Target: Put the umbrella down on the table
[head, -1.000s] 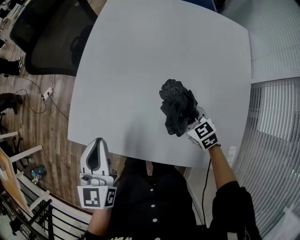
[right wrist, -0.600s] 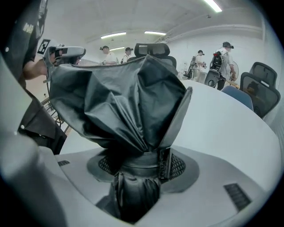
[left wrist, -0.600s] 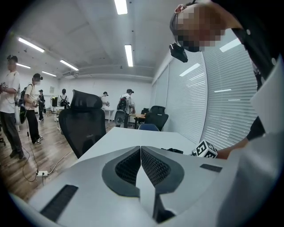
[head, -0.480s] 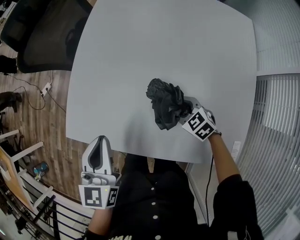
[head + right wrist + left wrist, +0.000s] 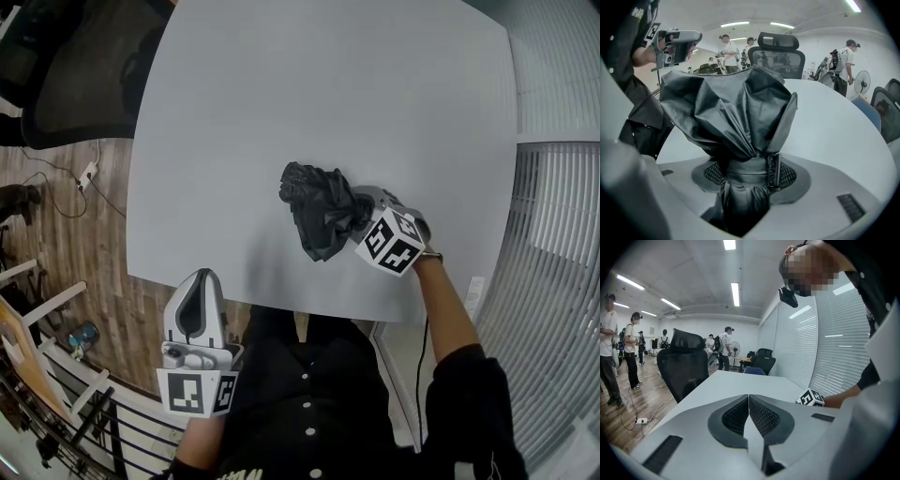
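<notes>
We see the right tongs (image 5: 748, 177) clamped on the strapped neck of the black umbrella (image 5: 319, 212), above the table (image 5: 281, 94). The left tongs (image 5: 749, 401) are closed and empty, beside the table's near edge.

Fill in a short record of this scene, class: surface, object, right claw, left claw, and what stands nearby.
surface: pale grey table
object: black folded umbrella, above the table near its front edge; contact with the table cannot be told
right claw: closed on the umbrella at its strap
left claw: shut, empty, off the table's front edge
nearby: black office chair at the table's far left corner
</notes>
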A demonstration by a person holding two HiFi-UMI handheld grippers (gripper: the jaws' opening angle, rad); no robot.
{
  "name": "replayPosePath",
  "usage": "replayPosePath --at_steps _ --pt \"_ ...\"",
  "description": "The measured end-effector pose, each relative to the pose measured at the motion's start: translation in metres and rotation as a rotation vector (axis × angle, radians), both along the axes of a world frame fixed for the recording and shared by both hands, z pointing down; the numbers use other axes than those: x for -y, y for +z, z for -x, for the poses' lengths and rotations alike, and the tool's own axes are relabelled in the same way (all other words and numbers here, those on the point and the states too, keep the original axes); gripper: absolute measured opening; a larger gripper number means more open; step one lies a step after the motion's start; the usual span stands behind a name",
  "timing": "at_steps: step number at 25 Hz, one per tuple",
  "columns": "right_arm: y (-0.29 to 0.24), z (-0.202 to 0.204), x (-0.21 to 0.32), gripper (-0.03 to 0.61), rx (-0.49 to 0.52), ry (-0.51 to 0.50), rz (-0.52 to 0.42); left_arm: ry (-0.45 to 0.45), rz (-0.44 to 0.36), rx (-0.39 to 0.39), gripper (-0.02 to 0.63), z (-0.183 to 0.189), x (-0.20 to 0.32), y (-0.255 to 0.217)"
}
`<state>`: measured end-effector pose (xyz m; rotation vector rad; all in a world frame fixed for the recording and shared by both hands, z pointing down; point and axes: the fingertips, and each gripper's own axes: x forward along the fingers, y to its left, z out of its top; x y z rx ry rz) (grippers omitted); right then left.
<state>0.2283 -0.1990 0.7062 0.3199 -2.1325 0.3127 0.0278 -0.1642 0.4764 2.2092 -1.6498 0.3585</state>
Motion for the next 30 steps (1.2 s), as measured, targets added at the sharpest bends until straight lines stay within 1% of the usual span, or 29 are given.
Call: replayPosePath --at_steps 6,8,12,14,17,18,23,30 --pt "0.001 -0.001 -0.002 0.267 -0.049 -0.040 0.029 0.011 0.008 -0.006 0.017 -0.006 0.001 0.000" --pt "0.002 -0.002 -0.003 0.267 -0.055 -0.044 0.042 0.015 0.006 -0.009 0.017 -0.009 0.000 0.000" --pt "0.003 -0.001 -0.002 0.270 -0.062 -0.040 0.038 0.021 0.001 -0.013 0.017 -0.013 0.001 -0.002" --pt "0.002 -0.002 -0.001 0.275 -0.073 -0.033 0.024 0.020 -0.005 -0.012 0.017 -0.012 0.001 -0.006" --pt "-0.001 -0.006 0.002 0.339 -0.100 -0.015 -0.023 0.018 -0.021 -0.010 0.017 -0.010 0.001 -0.013" --pt "-0.002 -0.007 0.001 0.345 -0.109 -0.016 -0.031 0.019 -0.026 -0.009 0.017 -0.010 0.001 -0.015" --pt "-0.011 -0.012 0.000 0.345 -0.128 -0.022 -0.062 0.035 -0.062 -0.013 0.017 -0.017 0.006 -0.027" --pt "-0.051 -0.027 -0.006 0.345 -0.121 -0.010 -0.101 0.069 -0.136 -0.029 0.017 -0.029 0.018 -0.056"
